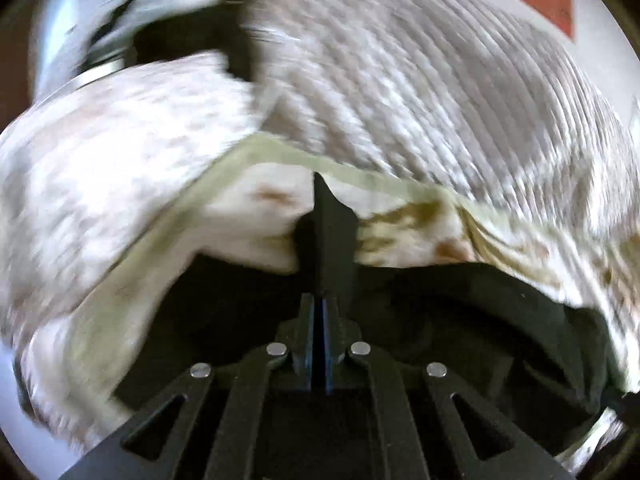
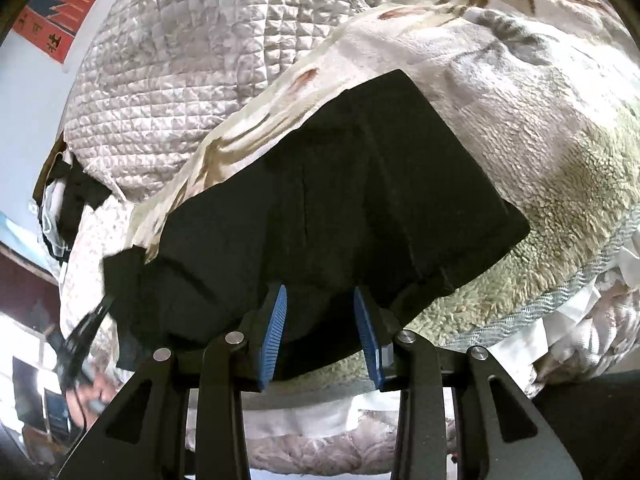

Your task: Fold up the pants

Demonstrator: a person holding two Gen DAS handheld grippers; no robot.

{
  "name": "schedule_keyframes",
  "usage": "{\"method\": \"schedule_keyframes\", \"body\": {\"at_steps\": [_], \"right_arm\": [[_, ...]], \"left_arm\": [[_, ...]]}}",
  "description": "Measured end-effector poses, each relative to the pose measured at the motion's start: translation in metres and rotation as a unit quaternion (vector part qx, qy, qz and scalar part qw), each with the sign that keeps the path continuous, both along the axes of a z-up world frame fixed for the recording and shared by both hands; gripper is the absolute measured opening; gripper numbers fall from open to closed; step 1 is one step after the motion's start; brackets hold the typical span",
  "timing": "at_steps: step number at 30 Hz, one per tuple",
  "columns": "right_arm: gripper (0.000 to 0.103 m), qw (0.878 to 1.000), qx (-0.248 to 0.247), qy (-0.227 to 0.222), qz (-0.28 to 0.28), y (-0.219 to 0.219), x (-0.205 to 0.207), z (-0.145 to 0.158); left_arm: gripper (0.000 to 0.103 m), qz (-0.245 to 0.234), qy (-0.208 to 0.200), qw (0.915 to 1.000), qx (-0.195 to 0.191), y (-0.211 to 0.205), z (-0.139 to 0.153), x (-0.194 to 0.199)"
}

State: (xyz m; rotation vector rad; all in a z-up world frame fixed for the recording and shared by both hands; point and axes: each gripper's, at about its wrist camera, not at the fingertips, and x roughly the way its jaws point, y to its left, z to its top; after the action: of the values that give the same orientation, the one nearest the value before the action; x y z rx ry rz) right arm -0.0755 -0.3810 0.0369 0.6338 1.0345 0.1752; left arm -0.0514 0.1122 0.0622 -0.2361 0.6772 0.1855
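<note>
The black pants (image 2: 360, 184) lie folded into a broad rectangle on a floral fleece blanket (image 2: 540, 120). My right gripper (image 2: 319, 290) is open at their near edge. Black cloth shows between its blue pads (image 2: 276, 332), which stand apart from it. In the blurred left wrist view my left gripper (image 1: 318, 178) is shut, its tips over the blanket (image 1: 100, 160). The pants (image 1: 460, 320) lie dark under and beside its fingers. I cannot make out any cloth pinched between them. From the right wrist the left gripper (image 2: 86, 332) appears blurred beside the pants' left corner.
A pale quilted cover (image 2: 180, 60) lies bunched behind the blanket. A red and blue poster (image 2: 52, 12) hangs on the wall. Another black cloth (image 2: 76, 192) sits at the bed's far left edge. A person's hand (image 2: 92, 392) holds the left gripper.
</note>
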Motion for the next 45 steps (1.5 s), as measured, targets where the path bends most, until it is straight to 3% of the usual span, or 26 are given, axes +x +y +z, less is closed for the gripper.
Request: {"method": "schedule_keyframes", "body": {"at_steps": [4, 9, 10, 13, 15, 21, 22, 23, 27, 31, 33, 40, 45], "right_arm": [[0.036, 1.0, -0.004, -0.001, -0.001, 0.002, -0.001, -0.001], [0.036, 1.0, -0.011, -0.002, -0.006, 0.004, 0.0, 0.0], [0.036, 1.0, -0.012, -0.002, -0.007, 0.005, 0.0, 0.0], [0.036, 1.0, -0.011, -0.005, -0.012, 0.003, -0.003, 0.001], [0.036, 1.0, -0.011, -0.01, -0.021, 0.002, -0.005, 0.002], [0.036, 0.999, -0.016, -0.015, -0.048, -0.005, -0.008, 0.004], [0.036, 0.998, -0.017, -0.015, -0.055, -0.007, -0.008, 0.004], [0.036, 0.998, -0.017, -0.016, -0.056, -0.008, -0.008, 0.004], [0.036, 0.997, -0.015, -0.018, -0.07, -0.013, -0.008, 0.006], [0.036, 0.997, -0.012, -0.001, -0.076, -0.016, -0.015, 0.008], [0.042, 0.996, -0.015, 0.003, -0.084, -0.02, -0.018, 0.007], [0.042, 0.994, 0.012, 0.001, -0.105, -0.028, -0.011, -0.003], [0.042, 0.99, 0.004, -0.042, -0.133, -0.029, -0.011, 0.006]], "left_arm": [[0.005, 0.056, 0.014, 0.9975, -0.041, 0.033, -0.019, -0.038], [0.006, 0.086, 0.033, 0.9892, -0.114, 0.057, -0.041, -0.047], [0.009, 0.088, 0.032, 0.9878, -0.124, 0.059, -0.043, -0.047], [0.035, 0.084, 0.027, 0.9832, -0.16, 0.061, -0.047, -0.044], [0.036, 0.083, 0.029, 0.9811, -0.172, 0.06, -0.05, -0.038], [0.035, 0.089, 0.031, 0.9824, -0.161, 0.058, -0.05, -0.016], [0.028, 0.089, 0.032, 0.9836, -0.153, 0.056, -0.049, -0.013], [0.014, 0.087, 0.032, 0.9852, -0.144, 0.053, -0.048, -0.009], [0.006, 0.085, 0.036, 0.9877, -0.126, 0.051, -0.047, -0.005], [0.006, 0.086, 0.032, 0.9891, -0.115, 0.052, -0.045, -0.007], [0.006, 0.084, 0.033, 0.9896, -0.112, 0.052, -0.045, -0.007], [0.006, 0.084, 0.036, 0.9895, -0.112, 0.051, -0.048, -0.006], [0.005, 0.083, 0.037, 0.9897, -0.111, 0.051, -0.049, -0.004]]}}
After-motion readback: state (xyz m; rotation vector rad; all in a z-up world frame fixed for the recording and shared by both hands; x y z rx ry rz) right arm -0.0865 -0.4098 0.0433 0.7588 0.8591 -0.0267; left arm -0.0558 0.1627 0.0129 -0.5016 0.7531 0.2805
